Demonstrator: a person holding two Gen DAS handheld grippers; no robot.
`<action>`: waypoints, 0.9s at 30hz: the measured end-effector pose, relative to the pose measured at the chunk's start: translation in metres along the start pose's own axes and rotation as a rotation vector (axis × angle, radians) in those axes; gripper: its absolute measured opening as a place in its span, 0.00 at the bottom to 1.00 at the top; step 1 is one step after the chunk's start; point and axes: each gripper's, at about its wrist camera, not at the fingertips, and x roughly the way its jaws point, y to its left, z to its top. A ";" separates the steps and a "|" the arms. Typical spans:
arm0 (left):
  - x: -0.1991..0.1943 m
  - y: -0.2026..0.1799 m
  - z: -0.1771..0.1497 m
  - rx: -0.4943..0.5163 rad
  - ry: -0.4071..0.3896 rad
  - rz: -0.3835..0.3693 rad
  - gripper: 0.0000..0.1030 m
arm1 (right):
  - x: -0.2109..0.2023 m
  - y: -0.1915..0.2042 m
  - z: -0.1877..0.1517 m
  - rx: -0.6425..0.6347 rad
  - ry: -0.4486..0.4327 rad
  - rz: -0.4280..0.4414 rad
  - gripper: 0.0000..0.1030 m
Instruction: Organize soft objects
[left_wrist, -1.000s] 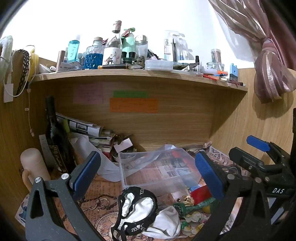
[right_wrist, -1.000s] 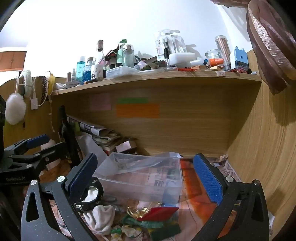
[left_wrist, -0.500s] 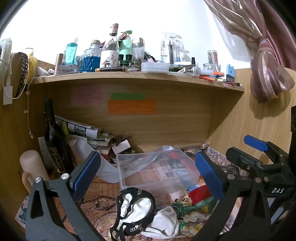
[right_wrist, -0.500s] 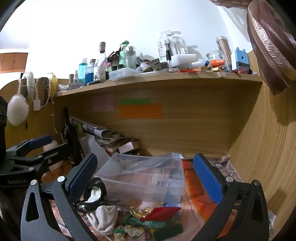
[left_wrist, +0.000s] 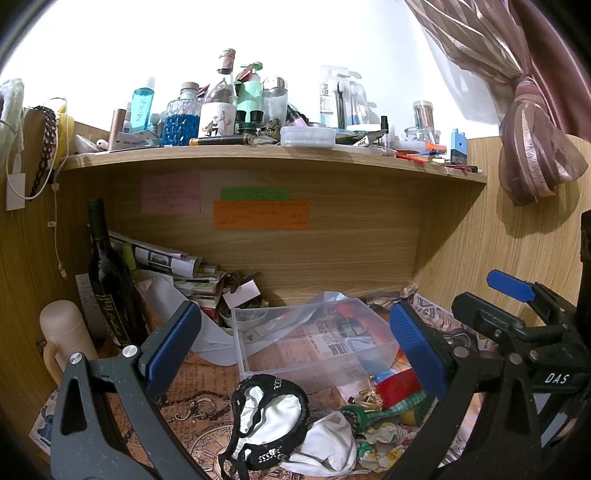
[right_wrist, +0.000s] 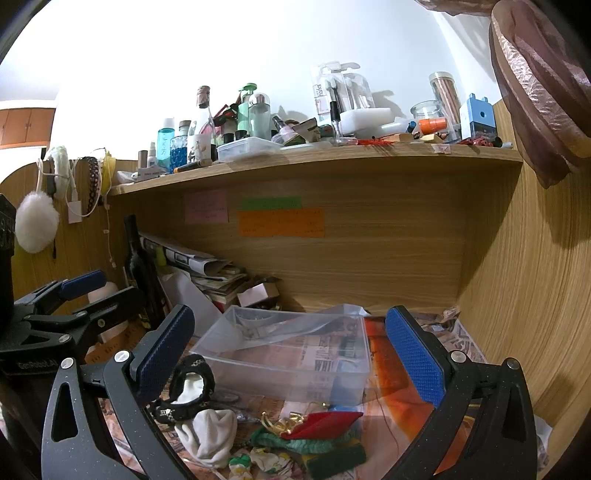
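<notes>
A black-and-white garment (left_wrist: 271, 424) lies on the desk in front of a clear plastic bin (left_wrist: 314, 343); it also shows in the right wrist view (right_wrist: 188, 395), in front of the same bin (right_wrist: 288, 354). A white sock (left_wrist: 325, 443) (right_wrist: 210, 435) lies beside it. A red, green and gold fabric piece (left_wrist: 391, 398) (right_wrist: 314, 432) lies to the right. My left gripper (left_wrist: 295, 354) is open and empty above the garment. My right gripper (right_wrist: 291, 354) is open and empty above the pile, right of the left one.
A dark wine bottle (left_wrist: 109, 273), a beige flask (left_wrist: 64, 336) and stacked papers (left_wrist: 173, 269) stand at the left of the alcove. A shelf (left_wrist: 258, 151) full of bottles runs overhead. A curtain (left_wrist: 532, 122) hangs at right. Wooden walls close both sides.
Both grippers have drawn back and risen slightly, so the bin and soft items sit a little lower and farther. Both stay open and empty.
</notes>
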 end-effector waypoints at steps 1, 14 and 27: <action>0.000 0.000 0.000 0.000 0.000 0.000 1.00 | 0.000 0.000 0.000 0.000 0.000 0.000 1.00; -0.001 -0.005 -0.001 0.005 -0.003 -0.004 1.00 | -0.001 0.000 0.000 0.001 -0.002 0.001 1.00; -0.002 -0.007 -0.001 0.005 -0.002 -0.005 1.00 | -0.002 0.001 0.000 0.003 -0.003 0.004 1.00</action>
